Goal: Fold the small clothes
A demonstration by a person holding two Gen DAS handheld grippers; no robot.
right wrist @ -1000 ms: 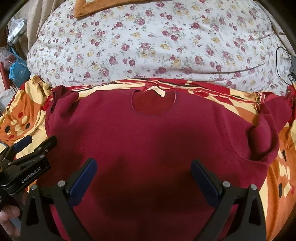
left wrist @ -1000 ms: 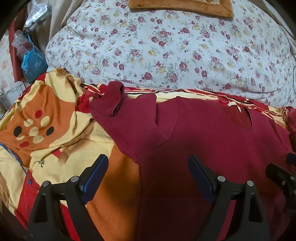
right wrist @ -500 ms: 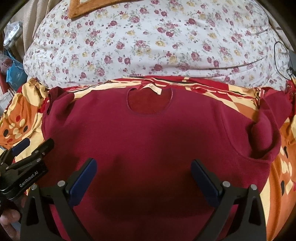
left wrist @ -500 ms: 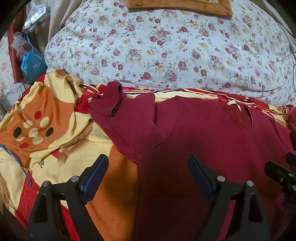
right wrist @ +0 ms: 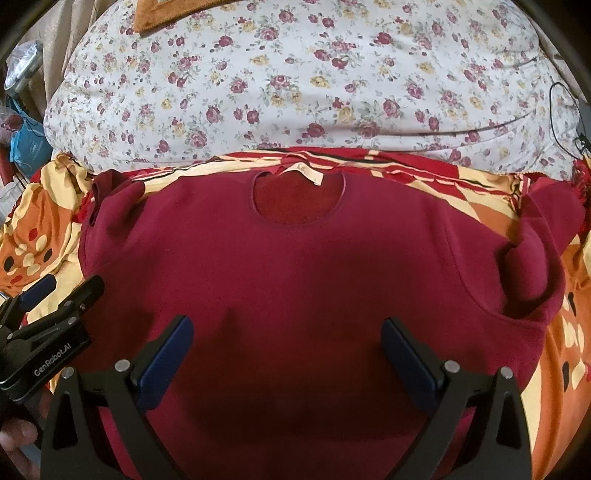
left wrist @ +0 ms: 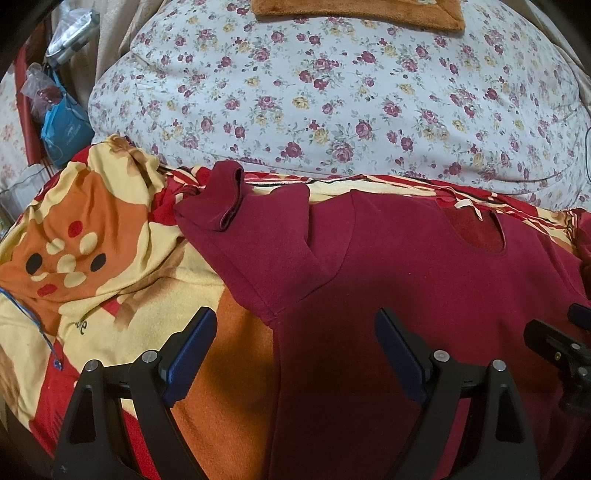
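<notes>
A dark red short-sleeved top [right wrist: 295, 266] lies spread flat, neckline [right wrist: 297, 199] away from me, on a red, orange and yellow blanket [left wrist: 92, 251]. In the left wrist view the top [left wrist: 424, 280] fills the right half, its left sleeve [left wrist: 236, 206] rumpled with the cuff turned up. My left gripper [left wrist: 295, 350] is open and empty, above the top's left side edge. My right gripper [right wrist: 288, 354] is open and empty over the middle of the top's body. The right sleeve [right wrist: 532, 258] is bunched up. Each gripper shows in the other's view, the left one [right wrist: 48, 328] and the right one [left wrist: 557, 347].
A big white floral duvet [left wrist: 332, 96] rises just behind the top, with an orange-brown cloth [left wrist: 354, 11] on it. Bags and clutter [left wrist: 59, 107] stand at the far left. A black cable [right wrist: 561, 122] hangs at the far right.
Both grippers have drifted slightly towards the garment; the right view now sits a little closer and more centred on it. Both stay open. The top has not moved.
</notes>
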